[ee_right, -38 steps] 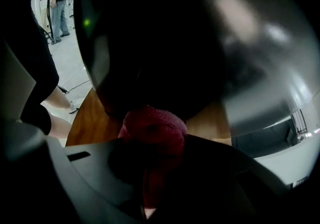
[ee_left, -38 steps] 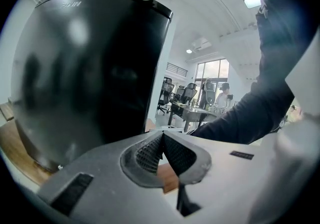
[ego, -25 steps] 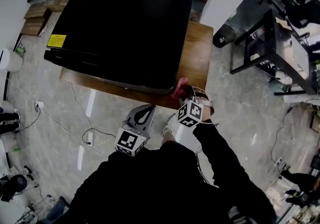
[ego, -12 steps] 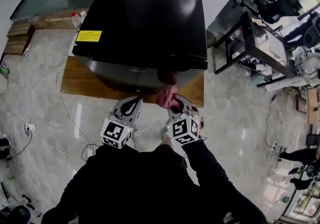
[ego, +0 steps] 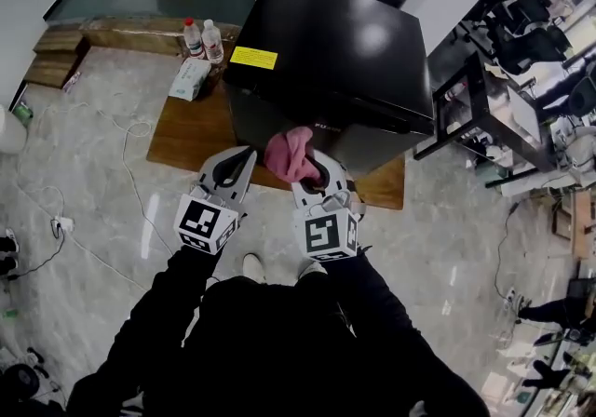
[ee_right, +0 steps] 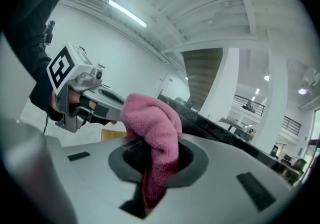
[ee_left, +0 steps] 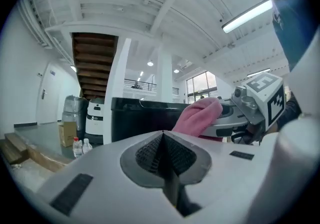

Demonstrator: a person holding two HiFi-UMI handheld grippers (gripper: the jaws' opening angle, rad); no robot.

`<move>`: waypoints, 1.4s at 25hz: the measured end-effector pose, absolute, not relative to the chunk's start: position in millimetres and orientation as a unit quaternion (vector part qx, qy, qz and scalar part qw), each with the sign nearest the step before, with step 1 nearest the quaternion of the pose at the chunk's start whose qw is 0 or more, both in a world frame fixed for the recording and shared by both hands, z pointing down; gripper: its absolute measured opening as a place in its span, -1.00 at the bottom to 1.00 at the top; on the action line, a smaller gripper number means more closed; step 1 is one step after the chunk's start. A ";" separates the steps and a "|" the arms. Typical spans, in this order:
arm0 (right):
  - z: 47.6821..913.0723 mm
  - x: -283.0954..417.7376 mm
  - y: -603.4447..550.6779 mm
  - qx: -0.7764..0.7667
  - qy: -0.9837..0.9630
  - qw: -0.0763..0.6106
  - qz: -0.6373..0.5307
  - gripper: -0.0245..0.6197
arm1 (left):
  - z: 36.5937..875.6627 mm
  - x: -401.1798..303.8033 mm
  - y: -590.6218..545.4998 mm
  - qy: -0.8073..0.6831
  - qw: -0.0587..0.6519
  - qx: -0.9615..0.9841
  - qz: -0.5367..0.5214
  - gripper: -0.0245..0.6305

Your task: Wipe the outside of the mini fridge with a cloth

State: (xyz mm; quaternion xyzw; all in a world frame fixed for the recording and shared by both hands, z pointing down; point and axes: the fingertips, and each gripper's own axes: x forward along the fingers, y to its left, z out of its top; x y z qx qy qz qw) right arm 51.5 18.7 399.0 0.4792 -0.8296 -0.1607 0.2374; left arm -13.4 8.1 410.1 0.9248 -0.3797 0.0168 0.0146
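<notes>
Fridge (ego: 335,43) stands upright on a wooden board (ego: 186,131) on the floor (ego: 93,164), ahead of both claws. Left claw (ego: 238,164) is pressed together on nothing and hovers short of the front face. Just right of it, the cloth (ego: 289,153) is bunched in the right claw (ego: 313,173), whose jaws pinch its lower fold. The wad sits by the front's upper edge; contact is uncertain. I judge this the approach to a front-face wipe: next, press the wad flat and sweep sideways. The door face points toward the claws, with the yellow sticker (ego: 253,57) at the top's back-left. The long axis is likely vertical, though the steep view hides height.
</notes>
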 end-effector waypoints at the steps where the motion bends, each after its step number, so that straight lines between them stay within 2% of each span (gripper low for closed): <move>1: 392.7 39.8 13.8 0.476 -0.832 0.231 -0.164 -0.72 | 404.1 -22.6 5.6 -0.387 0.007 0.922 0.016 -0.91; 9: 381.9 -17.8 -35.2 0.487 -0.830 0.203 -0.181 -0.72 | 384.6 -63.6 -9.5 -0.430 -0.015 0.903 0.018 -0.91; 18: 391.2 -23.6 -61.9 0.532 -0.803 0.204 -0.177 -0.72 | 387.4 -73.5 -20.4 -0.439 -0.017 0.898 0.023 -0.91; 27: 402.5 18.5 -46.3 0.558 -0.785 0.216 -0.161 -0.72 | 391.2 -35.4 -17.2 -0.409 -0.022 0.912 0.015 -0.91; 35: 411.3 114.7 -26.0 0.601 -0.754 0.224 -0.139 -0.72 | 401.4 59.7 -5.9 -0.349 -0.016 0.937 0.015 -0.91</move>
